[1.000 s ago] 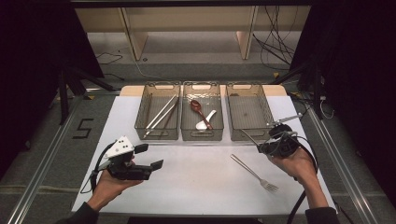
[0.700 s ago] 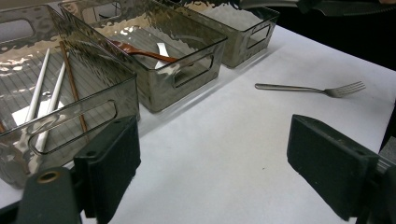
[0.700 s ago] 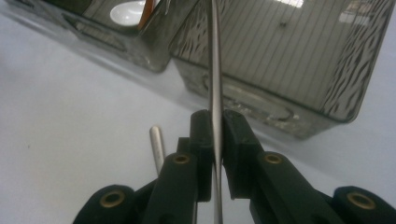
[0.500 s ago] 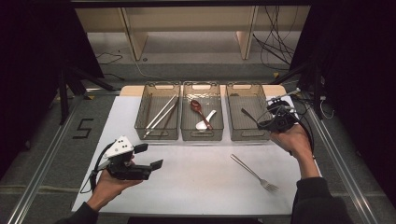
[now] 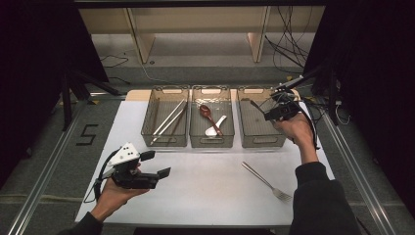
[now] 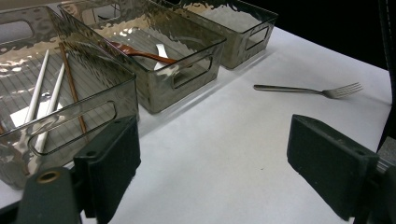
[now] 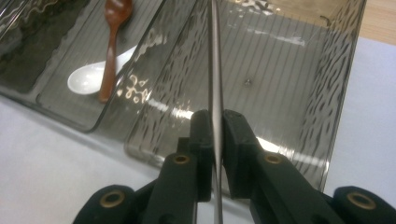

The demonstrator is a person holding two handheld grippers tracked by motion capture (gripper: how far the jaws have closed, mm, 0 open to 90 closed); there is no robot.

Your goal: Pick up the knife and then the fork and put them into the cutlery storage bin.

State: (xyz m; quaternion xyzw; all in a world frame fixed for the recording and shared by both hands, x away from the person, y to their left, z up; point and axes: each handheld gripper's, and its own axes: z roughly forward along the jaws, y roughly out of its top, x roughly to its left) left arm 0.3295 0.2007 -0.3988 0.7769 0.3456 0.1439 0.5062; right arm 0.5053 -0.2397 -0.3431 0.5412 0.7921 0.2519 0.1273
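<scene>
My right gripper (image 5: 270, 113) is shut on a thin metal utensil (image 5: 256, 105), held above the empty right-hand clear bin (image 5: 262, 142). In the right gripper view the pads (image 7: 233, 135) clamp the utensil's (image 7: 215, 56) narrow edge, which runs straight up over the bin's ribbed floor (image 7: 280, 84). My left gripper (image 5: 157, 164) rests low over the table's near left, jaws wide apart with nothing between them (image 6: 212, 158). A steel fork (image 5: 266, 181) lies on the white table at the near right, its tines toward the front edge; it also appears in the left gripper view (image 6: 306, 89).
Three clear bins stand in a row at the back. The left bin (image 5: 164, 143) holds white and brown chopsticks (image 5: 169, 120). The middle bin (image 5: 211, 143) holds a brown spoon (image 5: 208, 113) and a white spoon (image 5: 215, 128). Cables hang at the far right.
My right gripper has carried the metal utensil away from the table's right side, up and back, to over the right bin. The left gripper and the fork have stayed put.
</scene>
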